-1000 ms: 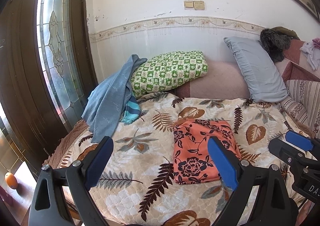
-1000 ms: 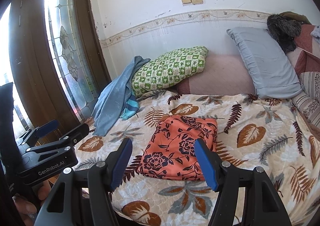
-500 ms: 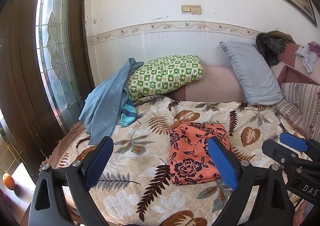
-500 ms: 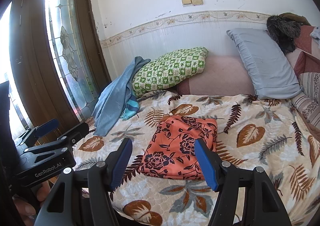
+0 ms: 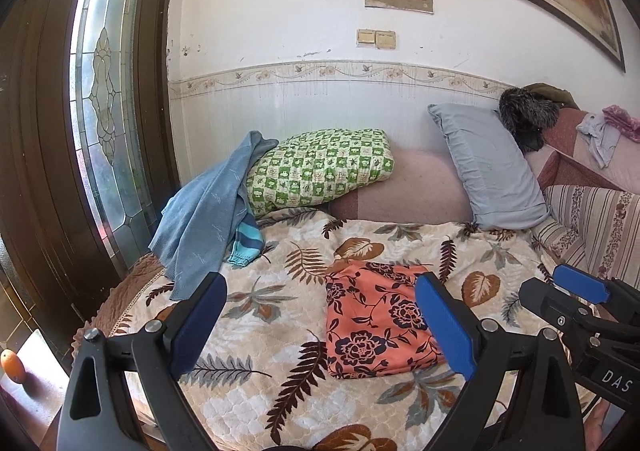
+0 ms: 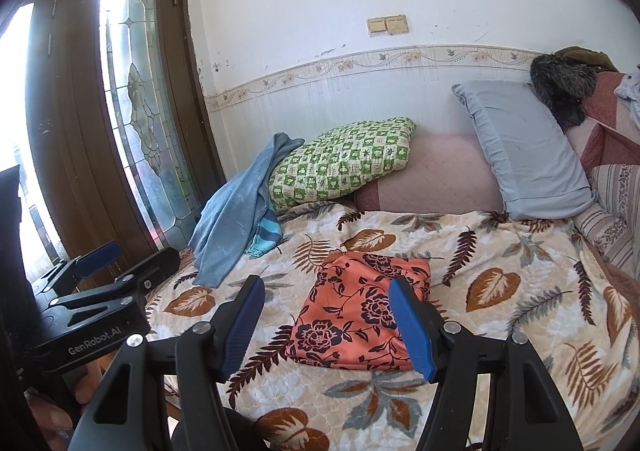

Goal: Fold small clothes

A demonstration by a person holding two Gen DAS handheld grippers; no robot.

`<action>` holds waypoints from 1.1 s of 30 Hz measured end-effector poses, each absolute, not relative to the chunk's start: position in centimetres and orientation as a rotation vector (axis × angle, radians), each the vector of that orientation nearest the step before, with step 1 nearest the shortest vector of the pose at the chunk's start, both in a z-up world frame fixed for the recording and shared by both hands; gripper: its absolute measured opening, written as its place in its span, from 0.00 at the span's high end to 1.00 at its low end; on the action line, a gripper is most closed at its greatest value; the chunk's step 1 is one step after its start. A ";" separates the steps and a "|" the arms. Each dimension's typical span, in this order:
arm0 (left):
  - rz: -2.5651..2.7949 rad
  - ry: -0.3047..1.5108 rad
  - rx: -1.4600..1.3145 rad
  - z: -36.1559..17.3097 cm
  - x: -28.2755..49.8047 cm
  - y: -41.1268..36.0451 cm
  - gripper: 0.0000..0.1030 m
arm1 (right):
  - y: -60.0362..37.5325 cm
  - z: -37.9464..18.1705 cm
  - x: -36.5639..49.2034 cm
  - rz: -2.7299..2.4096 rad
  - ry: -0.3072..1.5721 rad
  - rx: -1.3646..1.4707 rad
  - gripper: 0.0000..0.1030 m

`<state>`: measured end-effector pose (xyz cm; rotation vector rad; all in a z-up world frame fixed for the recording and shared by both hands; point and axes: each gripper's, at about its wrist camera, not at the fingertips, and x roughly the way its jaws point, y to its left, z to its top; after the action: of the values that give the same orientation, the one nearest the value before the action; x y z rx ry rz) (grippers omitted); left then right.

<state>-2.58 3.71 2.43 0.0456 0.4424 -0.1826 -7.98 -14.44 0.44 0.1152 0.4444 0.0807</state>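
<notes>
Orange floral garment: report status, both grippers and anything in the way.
Left gripper open, empty, off the bed. Right gripper open, empty. Orange floral garment folded flat on the leaf-print bedspread. Blue sweater heaped apart beside the green pillow; nothing blocking.

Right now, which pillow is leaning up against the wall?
The plain grey pillow on the right stands propped up. The green checked pillow lies flatter, beside the blue cloth.

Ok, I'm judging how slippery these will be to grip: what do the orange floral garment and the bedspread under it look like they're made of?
The garment looks like thin, smooth woven cloth, perhaps rayon or polyester: it lies flat with soft creases and a faint sheen. The bedspread looks like thick quilted plush or fleece: stitched puffy cells and a matte, fuzzy surface. Neither fibre can be told for sure.
</notes>
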 end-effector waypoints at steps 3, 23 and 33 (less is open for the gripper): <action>-0.194 0.453 0.051 2.4 -2.1 3.4 0.07 | -14.5 0.8 -7.9 0.078 0.429 0.118 0.34; -0.142 0.524 0.098 1.8 3.8 4.0 0.07 | -13.5 -0.5 0.1 0.149 0.488 0.182 0.32; -0.142 0.520 0.110 2.4 4.5 3.7 0.07 | -14.0 -0.6 1.5 0.160 0.490 0.208 0.32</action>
<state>4.53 3.71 2.36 0.1095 0.5197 -0.1415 1.47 -13.98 -0.62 0.2077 0.4903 0.1602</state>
